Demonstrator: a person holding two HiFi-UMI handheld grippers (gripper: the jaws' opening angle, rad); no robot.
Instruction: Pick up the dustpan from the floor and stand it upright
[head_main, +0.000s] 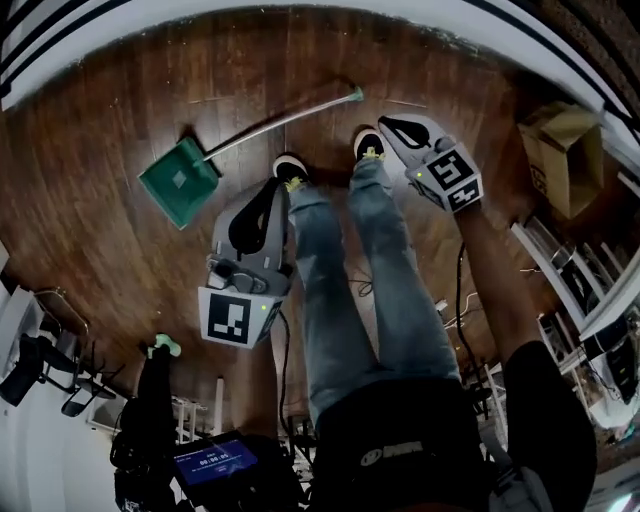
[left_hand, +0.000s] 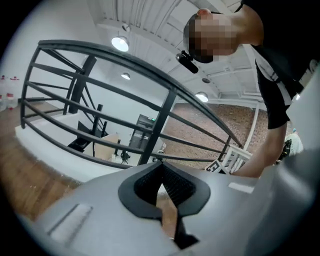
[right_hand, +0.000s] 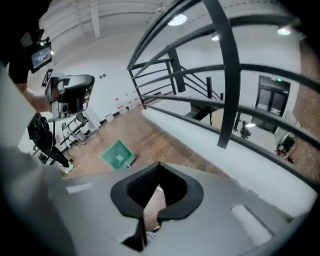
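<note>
Ok so the green dustpan (head_main: 180, 182) is lying flat on the wooden floor (head_main: 90, 250), with its long pale handle (head_main: 285, 120) running off toward the person's shoes (head_main: 290, 166). It's off to the left of their feet, and nothing is touching it. The left gripper (head_main: 272, 195) hangs just beside the left leg, its fingers (left_hand: 175, 187) clenched with nothing in them. The right gripper (head_main: 395, 128) is up by the other shoe, well apart from the pan, and its fingers (right_hand: 172, 187) are closed tight on nothing too. There's a cardboard box (head_main: 560, 150) over on the right by the wall.
</note>
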